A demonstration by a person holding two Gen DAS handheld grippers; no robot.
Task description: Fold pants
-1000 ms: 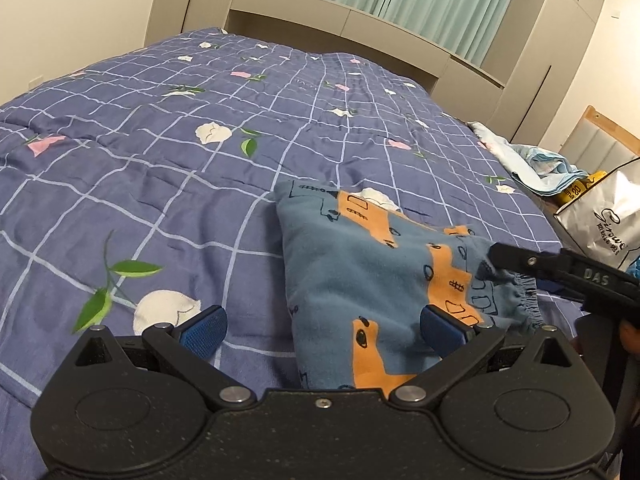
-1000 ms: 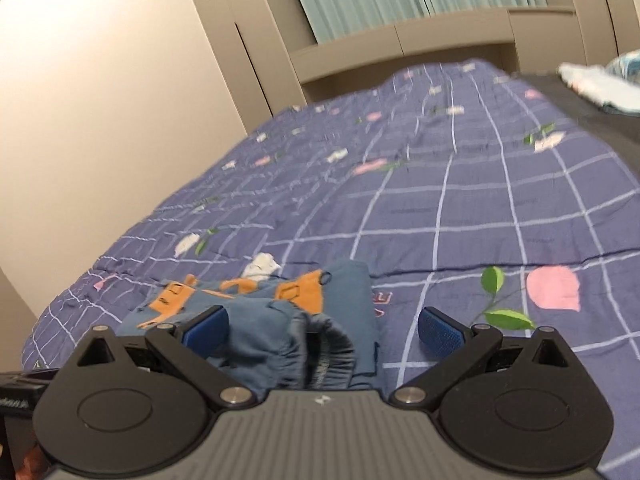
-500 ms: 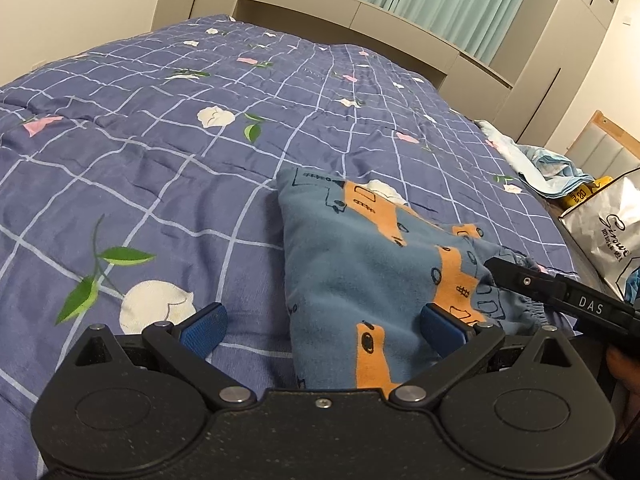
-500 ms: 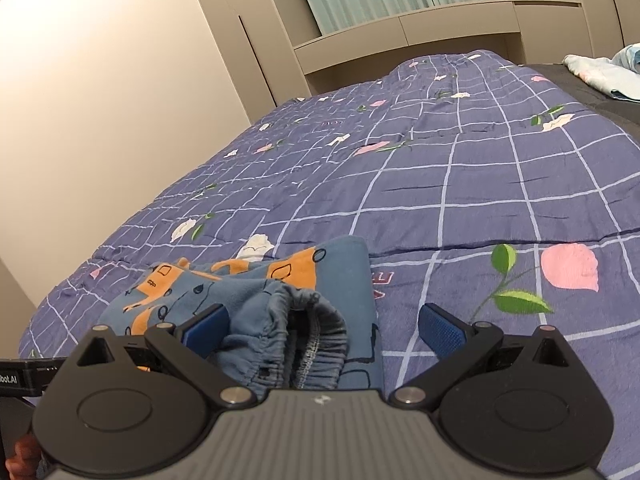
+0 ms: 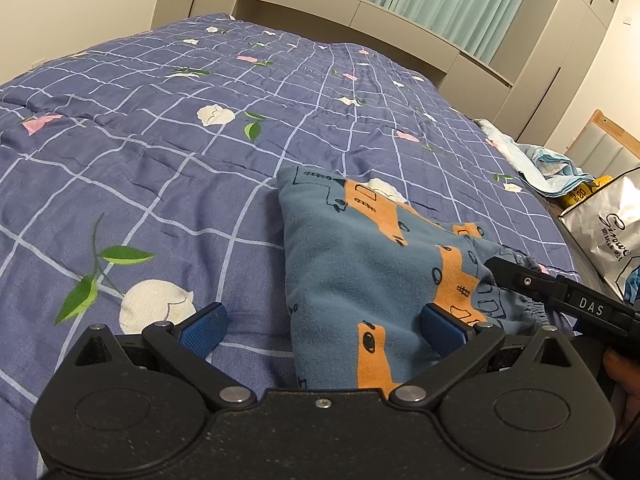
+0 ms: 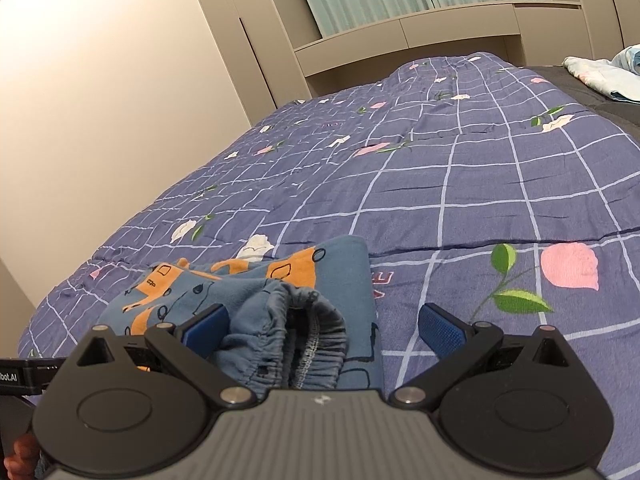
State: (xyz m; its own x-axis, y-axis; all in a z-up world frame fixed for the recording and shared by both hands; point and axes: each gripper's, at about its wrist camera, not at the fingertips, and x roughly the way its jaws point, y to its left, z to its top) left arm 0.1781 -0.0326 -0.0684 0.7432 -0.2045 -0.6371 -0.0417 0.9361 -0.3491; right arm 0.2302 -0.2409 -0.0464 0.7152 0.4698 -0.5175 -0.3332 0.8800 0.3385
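Blue pants with orange print lie folded on the purple checked quilt. My left gripper is open, low over the near end of the pants, its right pad against the cloth. In the right wrist view the elastic waistband bunches up between the open fingers of my right gripper; the pants stretch away to the left. The right gripper's black finger shows at the pants' right edge in the left wrist view.
A light blue bundle of cloth and a white printed bag lie at the bed's right side. A beige headboard shelf and green curtains stand at the far end. A wall runs along the left.
Both grippers have drawn slightly back and tilted, staying open. The pants have not moved on the quilt.
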